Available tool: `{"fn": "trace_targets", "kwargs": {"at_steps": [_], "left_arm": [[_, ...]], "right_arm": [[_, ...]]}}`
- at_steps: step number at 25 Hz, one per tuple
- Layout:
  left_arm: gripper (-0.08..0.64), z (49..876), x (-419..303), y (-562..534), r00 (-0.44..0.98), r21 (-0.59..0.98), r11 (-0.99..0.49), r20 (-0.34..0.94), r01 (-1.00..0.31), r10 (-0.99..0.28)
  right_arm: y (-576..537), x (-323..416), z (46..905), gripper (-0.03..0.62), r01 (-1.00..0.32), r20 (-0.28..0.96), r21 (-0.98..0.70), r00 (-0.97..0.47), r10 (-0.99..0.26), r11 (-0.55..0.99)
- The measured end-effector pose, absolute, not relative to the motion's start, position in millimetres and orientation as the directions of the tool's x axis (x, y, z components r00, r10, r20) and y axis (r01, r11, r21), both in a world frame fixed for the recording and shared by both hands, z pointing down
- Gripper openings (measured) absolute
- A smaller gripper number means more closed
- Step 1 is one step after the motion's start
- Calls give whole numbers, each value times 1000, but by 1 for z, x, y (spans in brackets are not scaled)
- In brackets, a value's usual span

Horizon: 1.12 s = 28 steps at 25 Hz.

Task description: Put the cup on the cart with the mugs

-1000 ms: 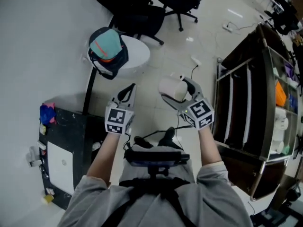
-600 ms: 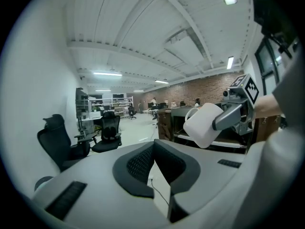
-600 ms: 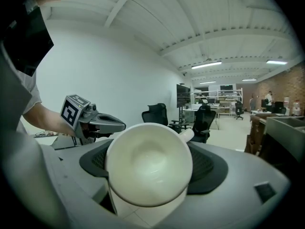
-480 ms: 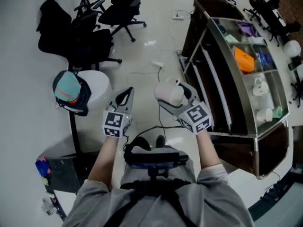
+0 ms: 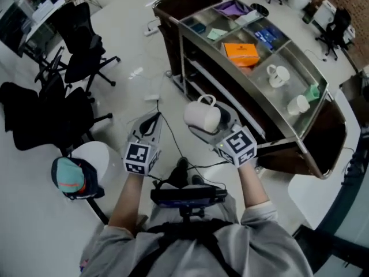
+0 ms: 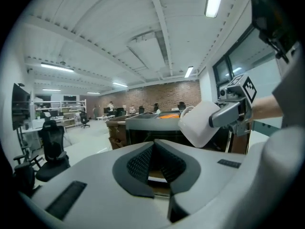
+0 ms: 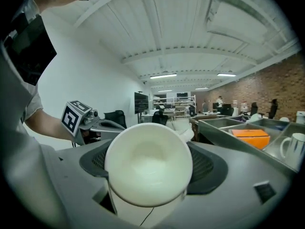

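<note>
My right gripper (image 5: 209,122) is shut on a white cup (image 5: 202,115), held in the air with its handle pointing away from me. The cup's open mouth (image 7: 148,163) fills the right gripper view. It shows from the side as the cup (image 6: 201,123) in the left gripper view. The steel-topped cart (image 5: 300,77) stands ahead to the right; two white mugs (image 5: 278,74) (image 5: 298,104) sit in its near tray sections. My left gripper (image 5: 149,123) is shut and holds nothing, level with the cup and to its left.
An orange box (image 5: 241,51) and small packets lie in the cart's farther sections. Black office chairs (image 5: 82,56) stand on the left. A round white stool with a teal cap (image 5: 74,176) is at lower left. Cables trail across the floor near my feet.
The view has swung round: the cart, at the right edge before, now lies ahead and close. Both grippers keep their pose, the cup still held.
</note>
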<state>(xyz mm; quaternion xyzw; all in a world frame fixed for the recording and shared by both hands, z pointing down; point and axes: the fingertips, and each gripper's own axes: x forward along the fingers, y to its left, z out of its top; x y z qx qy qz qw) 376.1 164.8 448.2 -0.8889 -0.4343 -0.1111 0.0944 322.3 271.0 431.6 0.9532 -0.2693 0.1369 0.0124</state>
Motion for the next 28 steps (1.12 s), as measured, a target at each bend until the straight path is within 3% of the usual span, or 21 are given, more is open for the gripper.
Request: {"fn": "trace_targets", "kwargs": {"at_steps": [11,19,28], "left_arm": [[3,420,420,292,242,-71,-232,228,970,943],[3,398,395,370,37,-83,-22,194,996,980],[3,362,376,465,-103,-131,124,162,984,982]], "right_arm": [[364,332,396,454,-156,257,-8,954,-153,-988],[434,303,373,454,48,269,53,961,60,-997],[530,288,346,454,179,304,135,929,213,-974]]}}
